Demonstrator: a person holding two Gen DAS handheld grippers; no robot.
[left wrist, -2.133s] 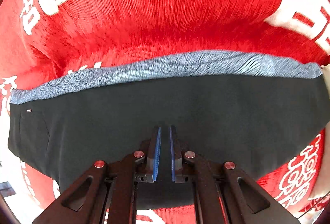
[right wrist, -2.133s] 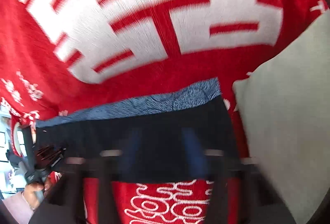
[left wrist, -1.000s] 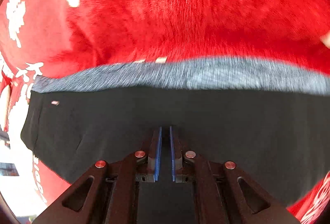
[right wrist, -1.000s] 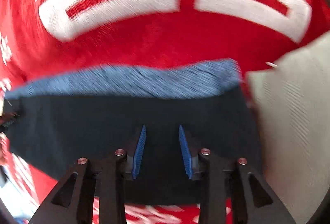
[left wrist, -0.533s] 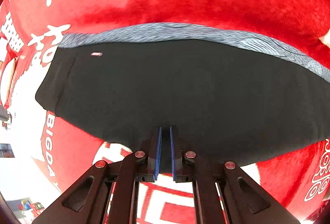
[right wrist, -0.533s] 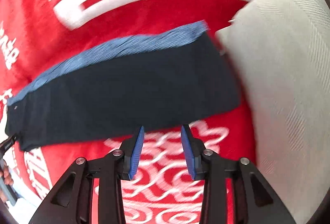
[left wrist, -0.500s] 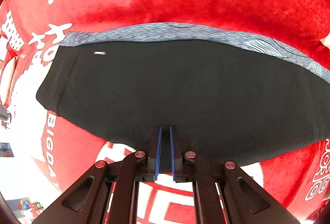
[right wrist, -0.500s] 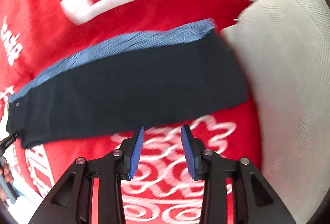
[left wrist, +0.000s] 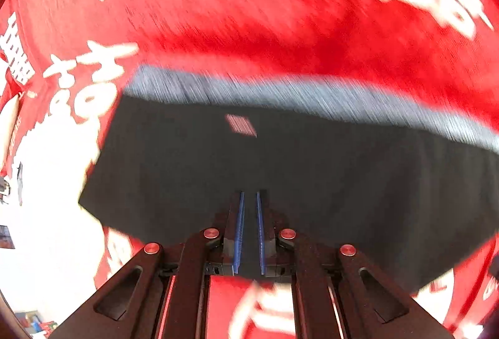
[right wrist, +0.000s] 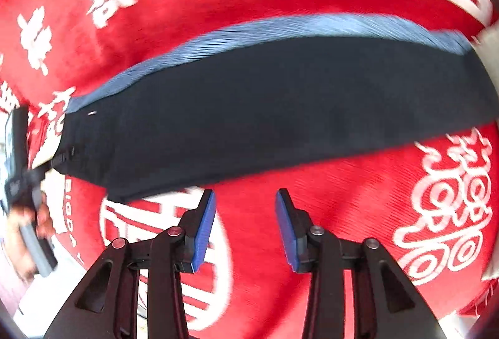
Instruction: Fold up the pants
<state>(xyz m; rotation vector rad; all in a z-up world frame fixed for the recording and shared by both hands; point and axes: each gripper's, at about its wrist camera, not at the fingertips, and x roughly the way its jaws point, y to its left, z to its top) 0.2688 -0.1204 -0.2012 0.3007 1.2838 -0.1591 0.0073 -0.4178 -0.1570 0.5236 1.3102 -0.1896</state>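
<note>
The black pants (left wrist: 280, 170) with a grey-blue waistband (left wrist: 312, 95) lie folded flat on the red blanket (left wrist: 249, 11). My left gripper (left wrist: 248, 198) is nearly shut, its blue pads over the near edge of the black cloth; whether it pinches the cloth is unclear. In the right wrist view the pants (right wrist: 265, 108) stretch across the middle, waistband (right wrist: 280, 30) on the far side. My right gripper (right wrist: 244, 198) is open and empty, just short of the pants' near edge. The left gripper (right wrist: 23, 151) shows at the pants' left end.
The red blanket (right wrist: 374, 198) with white characters covers the whole surface. A pale grey pillow edge (right wrist: 489, 45) lies at the far right of the right wrist view. The blanket's left edge and floor show at the left of the left wrist view (left wrist: 37, 245).
My right gripper has let go of the pants, opened wider and pulled back toward me. My left gripper has shifted toward the left end of the pants, still nearly shut.
</note>
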